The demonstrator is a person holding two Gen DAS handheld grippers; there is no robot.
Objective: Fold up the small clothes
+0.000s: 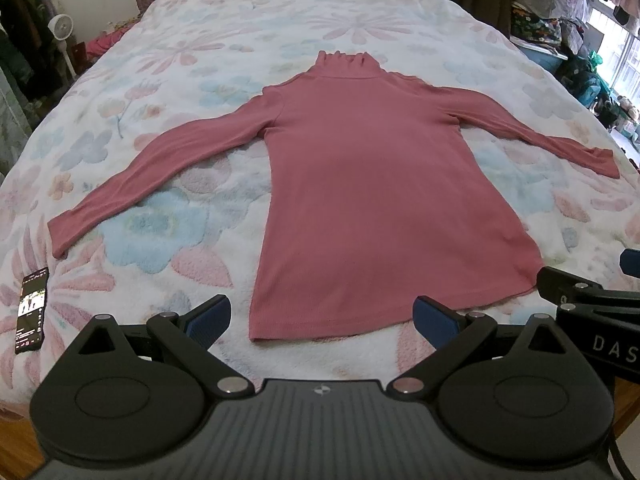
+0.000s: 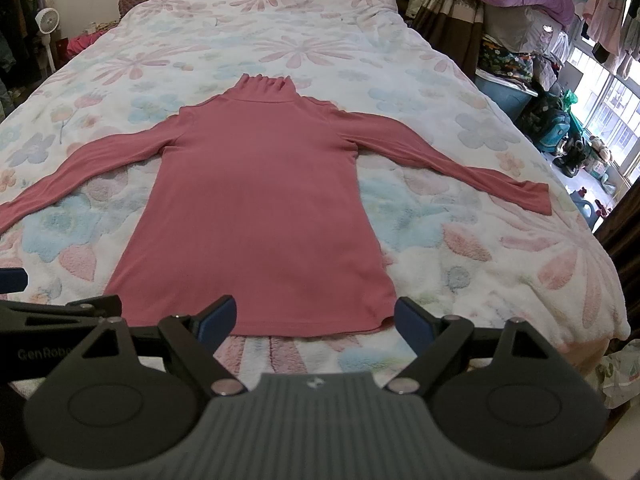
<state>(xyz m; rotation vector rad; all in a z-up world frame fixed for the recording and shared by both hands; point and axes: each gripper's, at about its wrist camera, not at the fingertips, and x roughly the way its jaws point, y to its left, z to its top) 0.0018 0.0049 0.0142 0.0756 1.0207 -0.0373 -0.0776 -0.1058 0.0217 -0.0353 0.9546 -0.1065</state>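
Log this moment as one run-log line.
stage: pre-fold | pink turtleneck: flat on floral blanket, sleeves spread | left gripper: jaws open, empty, near hem | right gripper: jaws open, empty, near hem

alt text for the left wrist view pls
A pink long-sleeved turtleneck top lies flat, sleeves spread, on a floral fleece blanket. The open left gripper hovers near its hem, with a black smartphone lying at left.

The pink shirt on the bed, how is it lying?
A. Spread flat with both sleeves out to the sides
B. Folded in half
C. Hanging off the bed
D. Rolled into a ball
A: the pink shirt lies flat on the flowery blanket, with its sleeves stretched out left and right and nothing folded yet.
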